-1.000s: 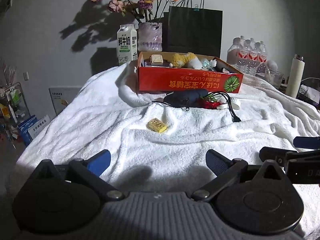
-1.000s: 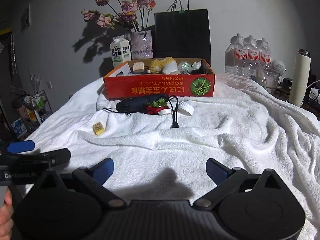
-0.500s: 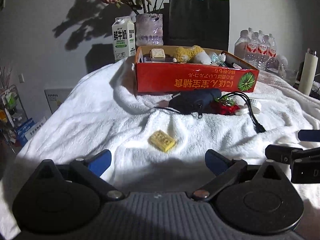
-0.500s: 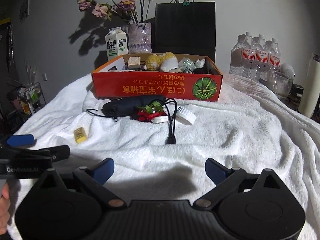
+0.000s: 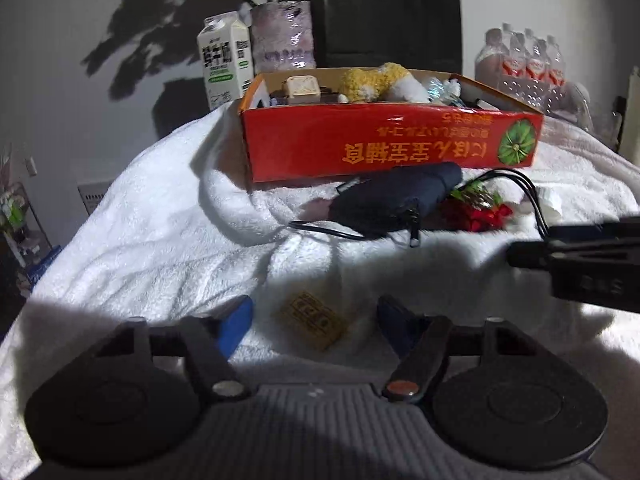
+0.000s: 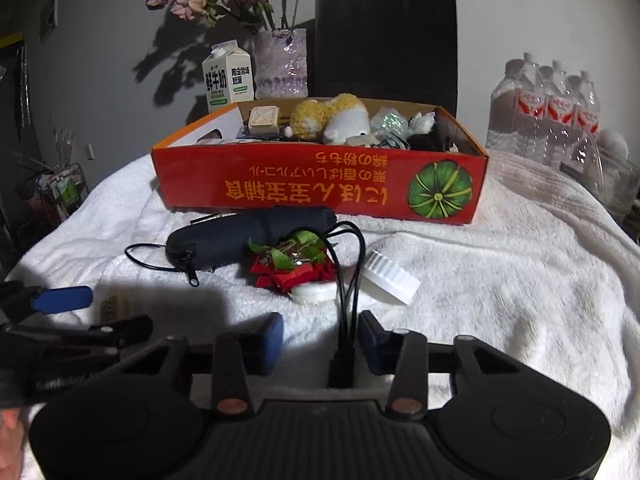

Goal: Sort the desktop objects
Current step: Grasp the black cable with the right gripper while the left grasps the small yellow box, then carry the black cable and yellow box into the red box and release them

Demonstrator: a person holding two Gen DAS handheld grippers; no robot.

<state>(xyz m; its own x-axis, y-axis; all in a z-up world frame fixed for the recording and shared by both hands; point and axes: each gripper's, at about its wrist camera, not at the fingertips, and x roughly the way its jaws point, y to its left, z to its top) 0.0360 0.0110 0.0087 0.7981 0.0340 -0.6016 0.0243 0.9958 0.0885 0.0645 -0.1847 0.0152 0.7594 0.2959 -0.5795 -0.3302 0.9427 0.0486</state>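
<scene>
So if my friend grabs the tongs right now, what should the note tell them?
Left tongs: open, low over the towel, straddling the small yellow block, not gripping it.
Right tongs: open, the black cable plug sits between the fingers, not pinched yet.
Red box: at the back, already holding plush toys and small bits.
Still on the towel: yellow block, cable, dark zip pouch, red paper flower, white lids.
Next, probably: close on the block and plug, carry both to the box.

Support surface: table covered by a rumpled white towel (image 6: 500,280). Lying directly on it: red cardboard box (image 6: 320,188), dark zip pouch (image 6: 248,236), red flower (image 6: 292,268), black cable (image 6: 348,280), white lid (image 6: 390,278), small yellow block (image 5: 314,320).
</scene>
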